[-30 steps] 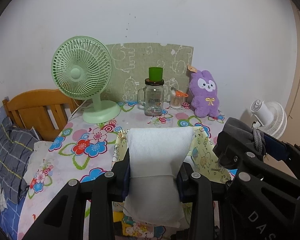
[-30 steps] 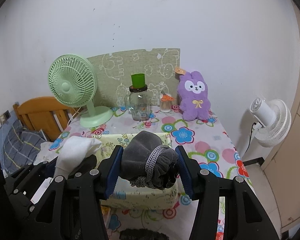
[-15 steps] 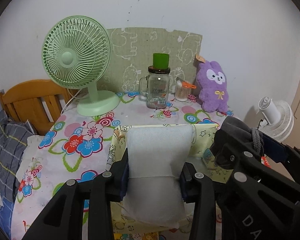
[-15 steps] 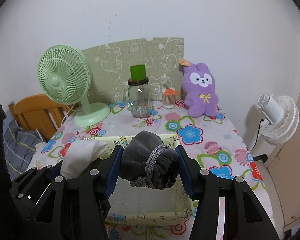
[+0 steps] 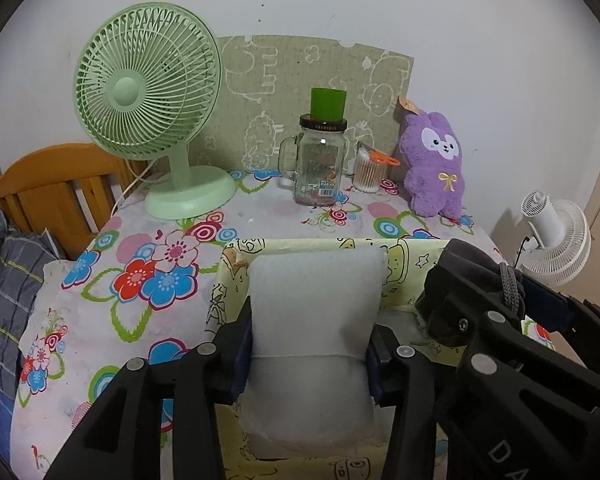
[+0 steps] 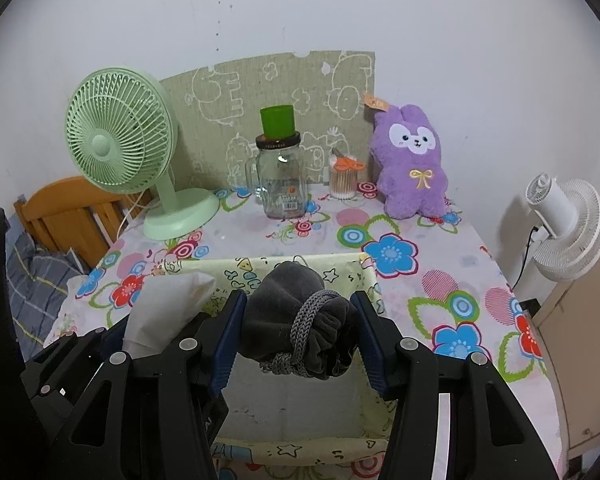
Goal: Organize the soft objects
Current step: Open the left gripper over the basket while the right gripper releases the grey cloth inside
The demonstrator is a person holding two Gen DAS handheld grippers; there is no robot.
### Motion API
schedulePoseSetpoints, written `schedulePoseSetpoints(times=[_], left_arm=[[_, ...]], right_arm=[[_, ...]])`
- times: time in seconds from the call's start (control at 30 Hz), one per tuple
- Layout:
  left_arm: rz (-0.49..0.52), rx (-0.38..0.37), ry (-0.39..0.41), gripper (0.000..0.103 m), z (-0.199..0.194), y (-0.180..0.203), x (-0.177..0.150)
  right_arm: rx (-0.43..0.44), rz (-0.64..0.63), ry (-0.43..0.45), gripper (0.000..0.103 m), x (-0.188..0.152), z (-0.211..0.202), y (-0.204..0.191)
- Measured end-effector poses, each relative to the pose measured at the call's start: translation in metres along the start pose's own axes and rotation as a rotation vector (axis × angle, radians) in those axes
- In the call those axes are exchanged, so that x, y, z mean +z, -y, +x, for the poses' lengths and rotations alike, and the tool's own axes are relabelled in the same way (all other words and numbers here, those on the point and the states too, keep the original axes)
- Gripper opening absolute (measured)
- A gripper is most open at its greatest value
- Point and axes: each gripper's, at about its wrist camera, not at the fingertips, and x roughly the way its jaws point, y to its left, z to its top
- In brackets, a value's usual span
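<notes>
"da" on right claw (image 5: 500, 328)

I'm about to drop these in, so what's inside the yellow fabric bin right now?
The yellow fabric bin shows only a bare pale floor in the right wrist view. The grey pouch and both grippers cover part of that floor.

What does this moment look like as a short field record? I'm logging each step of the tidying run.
left gripper: shut on white pad
right gripper: shut on grey drawstring pouch
position: both held above the yellow fabric bin
bin contents: none visible; white bottom shows
surface: floral tablecloth
back row, left to right: green fan, glass jar with green cup on top, cotton swab holder, purple plush
</notes>
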Motion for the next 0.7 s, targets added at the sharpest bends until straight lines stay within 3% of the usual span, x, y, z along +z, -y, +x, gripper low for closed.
schedulePoseSetpoints(times=[0.2,0.27,0.37,0.47,0.7], left_arm=[[-0.004,-0.012,0.006,0.05,0.004,-0.003,0.0],[-0.011,-0.01,0.008,0.053,0.002,-0.004,0.0],[-0.007,-0.014,0.019,0.073,-0.002,-0.004,0.001],[0.008,-0.013,0.036,0.09,-0.008,-0.001,0.002],[0.055,0.011,0.052,0.098,-0.026,0.006,0.002]], right_arm=[[0.019,0.009,-0.011,0.061,0.0,0.005,0.0],[0.017,0.006,-0.012,0.069,0.0,0.005,0.0],[0.015,0.009,0.004,0.082,0.001,0.002,0.001],[0.017,0.014,0.019,0.086,0.002,-0.003,0.002],[0.012,0.021,0.025,0.09,0.002,-0.016,0.004]])
